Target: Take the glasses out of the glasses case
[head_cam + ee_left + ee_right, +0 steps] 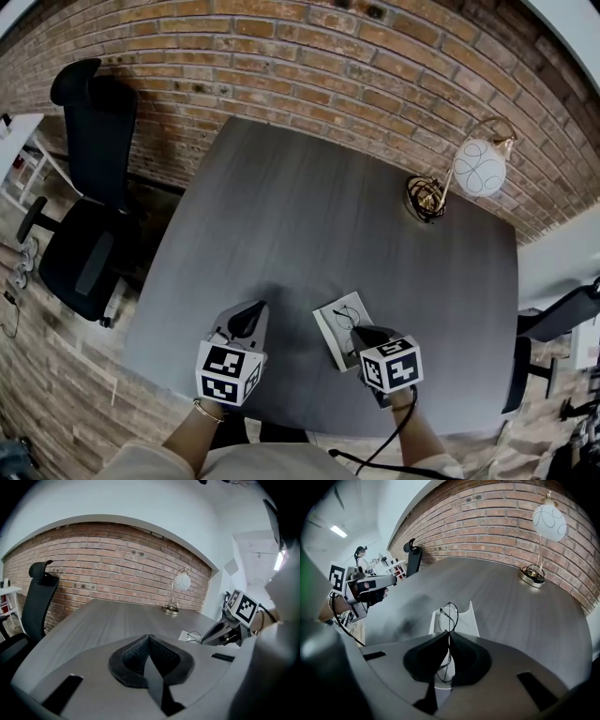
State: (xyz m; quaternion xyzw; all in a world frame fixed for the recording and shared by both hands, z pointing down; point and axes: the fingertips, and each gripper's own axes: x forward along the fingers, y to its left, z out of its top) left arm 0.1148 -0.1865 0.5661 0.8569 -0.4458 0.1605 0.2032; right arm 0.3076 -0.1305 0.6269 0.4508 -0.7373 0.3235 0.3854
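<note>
The right claw (446,634) is pinching the thin-wire glasses (449,615) over the open glasses case (472,618) on the desk (309,216). The left claw (149,638), pressed together on nothing, is hovering left of the case. A slow, straight lift is looking safest for the frame.

The left gripper (149,637), jaws together and empty, hangs above the table (108,616); near its right edge the right gripper (209,639) touches glasses (195,633) over a case (185,636).
</note>
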